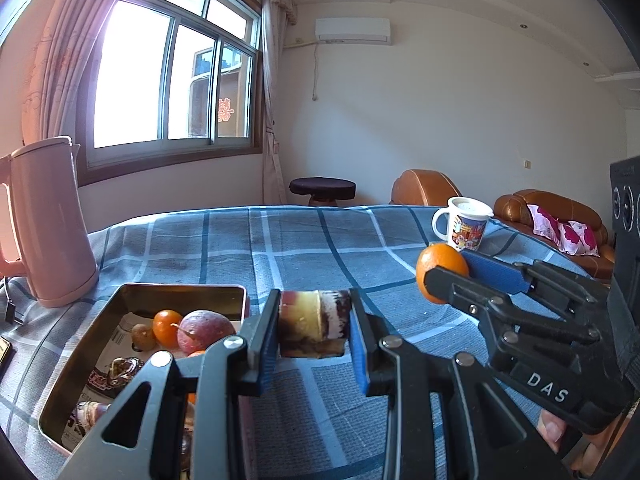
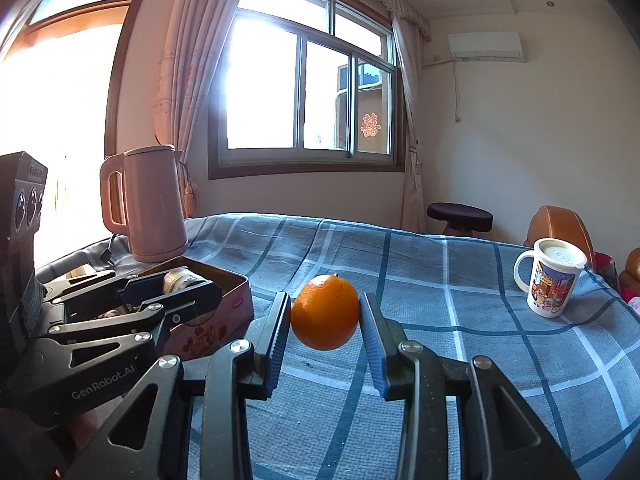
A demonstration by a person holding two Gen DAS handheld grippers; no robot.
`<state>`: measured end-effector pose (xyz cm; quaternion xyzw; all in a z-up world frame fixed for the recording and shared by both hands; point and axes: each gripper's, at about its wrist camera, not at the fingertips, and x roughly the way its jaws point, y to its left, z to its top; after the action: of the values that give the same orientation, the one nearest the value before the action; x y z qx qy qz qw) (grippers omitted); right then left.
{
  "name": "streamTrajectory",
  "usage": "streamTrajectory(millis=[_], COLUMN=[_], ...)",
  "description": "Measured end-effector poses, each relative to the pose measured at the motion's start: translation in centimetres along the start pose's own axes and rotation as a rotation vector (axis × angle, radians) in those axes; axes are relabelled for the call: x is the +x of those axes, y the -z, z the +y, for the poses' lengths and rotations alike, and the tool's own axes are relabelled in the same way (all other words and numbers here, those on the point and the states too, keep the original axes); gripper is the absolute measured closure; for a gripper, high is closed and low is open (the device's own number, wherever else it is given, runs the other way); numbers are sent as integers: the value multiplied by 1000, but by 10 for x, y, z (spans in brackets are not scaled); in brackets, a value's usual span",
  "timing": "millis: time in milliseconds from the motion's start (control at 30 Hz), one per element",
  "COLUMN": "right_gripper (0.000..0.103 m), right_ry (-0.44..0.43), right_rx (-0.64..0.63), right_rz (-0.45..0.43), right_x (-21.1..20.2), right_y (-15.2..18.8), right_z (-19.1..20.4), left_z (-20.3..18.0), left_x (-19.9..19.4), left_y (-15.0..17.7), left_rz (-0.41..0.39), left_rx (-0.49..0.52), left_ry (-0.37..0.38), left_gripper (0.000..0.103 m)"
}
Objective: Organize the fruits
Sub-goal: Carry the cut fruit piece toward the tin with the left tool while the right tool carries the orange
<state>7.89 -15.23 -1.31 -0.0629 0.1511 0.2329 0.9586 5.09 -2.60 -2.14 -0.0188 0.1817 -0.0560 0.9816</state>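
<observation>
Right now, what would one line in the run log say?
left tongs: shut on short banded sugarcane piece | right tongs: shut on round orange | rectangular metal tin: holds fruit

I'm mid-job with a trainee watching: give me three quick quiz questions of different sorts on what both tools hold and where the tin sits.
1. True or false: the right tool is shut on an orange held clear of the checked cloth.
2. What does the left tool grip? A) a mug B) a short cut piece of sugarcane C) a kettle
3. Fill in: the open tin with fruit lies between the left tool and the pink ____.

Key: 1 true; 2 B, the sugarcane piece; 3 kettle.
</observation>
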Motion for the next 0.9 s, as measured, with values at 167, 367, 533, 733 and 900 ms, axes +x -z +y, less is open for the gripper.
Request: streamTrajectory(millis=[167,367,533,733,900], right_gripper=[66,66,66,66,66], right_ry=[-16,-40,-60,-84,-101], right_rx=[-18,-41,-57,-75,-92], right_rz=[1,0,3,5,6], right_x=[1,2,6,9,12], right_y=[-2,-5,-7,-9,-11], right_z=[10,24,35,48,58], left_z=[9,21,32,43,53], left_x=[-4,-8,-13,-17,-21], left_y=[1,2,4,5,6], left_rz=[-4,-4,-4,-3,-3], left_rx=[-11,-19,-35,-44,-53], left_ry=[-15,-37,-53,-75,-93], left_gripper=[71,71,71,71,71])
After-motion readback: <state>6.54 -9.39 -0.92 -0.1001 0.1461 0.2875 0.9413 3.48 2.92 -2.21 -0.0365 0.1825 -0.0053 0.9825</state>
